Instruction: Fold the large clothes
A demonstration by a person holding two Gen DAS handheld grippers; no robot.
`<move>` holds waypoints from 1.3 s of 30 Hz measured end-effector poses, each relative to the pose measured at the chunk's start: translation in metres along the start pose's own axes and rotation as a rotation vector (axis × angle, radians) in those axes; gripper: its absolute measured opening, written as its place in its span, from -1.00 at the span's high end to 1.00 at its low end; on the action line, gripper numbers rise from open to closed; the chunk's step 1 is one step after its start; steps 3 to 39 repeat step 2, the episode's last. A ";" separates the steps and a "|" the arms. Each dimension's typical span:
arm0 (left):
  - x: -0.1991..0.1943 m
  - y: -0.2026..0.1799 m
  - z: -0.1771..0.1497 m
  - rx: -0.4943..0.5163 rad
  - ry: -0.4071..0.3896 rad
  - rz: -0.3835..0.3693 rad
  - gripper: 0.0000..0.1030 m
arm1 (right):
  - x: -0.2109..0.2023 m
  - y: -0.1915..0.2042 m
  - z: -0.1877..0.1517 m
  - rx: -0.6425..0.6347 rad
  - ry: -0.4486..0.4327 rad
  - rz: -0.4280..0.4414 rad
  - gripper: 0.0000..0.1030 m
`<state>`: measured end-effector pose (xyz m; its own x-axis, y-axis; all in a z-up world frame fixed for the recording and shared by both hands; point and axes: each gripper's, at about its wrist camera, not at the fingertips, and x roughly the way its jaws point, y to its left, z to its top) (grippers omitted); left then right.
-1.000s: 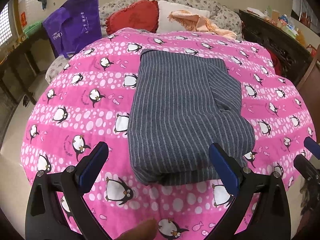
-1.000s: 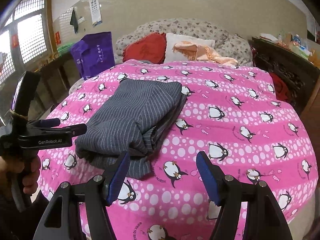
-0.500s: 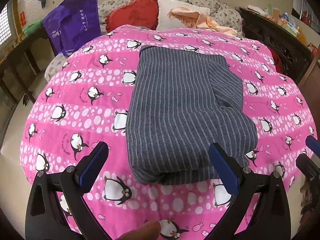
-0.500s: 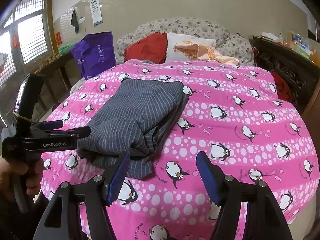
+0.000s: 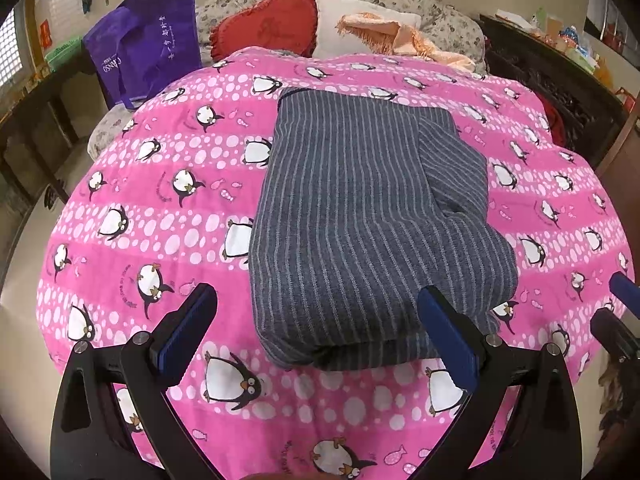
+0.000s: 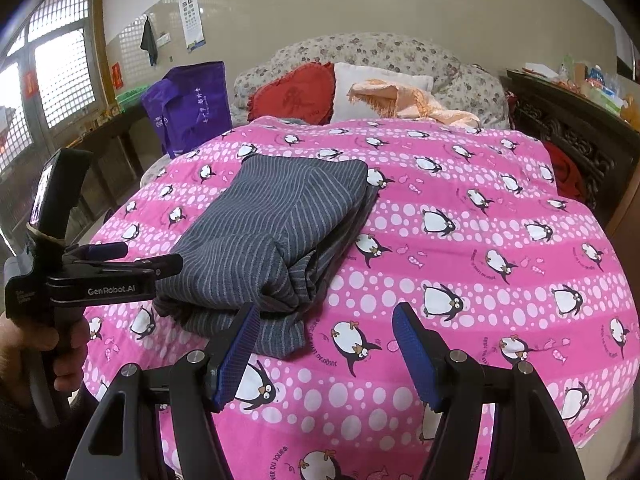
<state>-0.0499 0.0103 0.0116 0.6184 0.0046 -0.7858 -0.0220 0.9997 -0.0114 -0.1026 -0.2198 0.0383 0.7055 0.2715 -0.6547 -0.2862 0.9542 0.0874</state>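
Observation:
A dark grey garment with thin pale stripes point(image 5: 360, 216) lies folded into a thick rectangle on the pink penguin blanket point(image 5: 160, 216). My left gripper point(image 5: 320, 316) hovers open over the garment's near folded edge, touching nothing. In the right wrist view the same garment point(image 6: 272, 236) sits left of centre. My right gripper point(image 6: 324, 332) stands open above the blanket just right of the garment's near corner, nothing between its blue pads. The left gripper's body point(image 6: 100, 276) shows at the left edge, held by a hand point(image 6: 24, 360).
A red heart cushion point(image 5: 268, 20), a white pillow point(image 5: 352, 20) and a peach shawl point(image 5: 404, 40) lie at the bed's head. A purple bag point(image 5: 148, 44) stands at the back left. Dark carved furniture point(image 5: 552, 88) lines the right side; a dark bench point(image 6: 104, 156) runs along the left.

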 end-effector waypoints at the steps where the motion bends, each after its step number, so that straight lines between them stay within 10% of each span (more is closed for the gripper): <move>1: -0.001 0.000 0.000 0.000 -0.007 0.000 -0.95 | 0.001 -0.001 0.000 -0.001 0.001 0.001 -0.29; 39: -0.001 0.000 0.000 0.002 -0.012 -0.003 -0.95 | 0.002 -0.001 -0.001 0.000 0.003 0.000 -0.29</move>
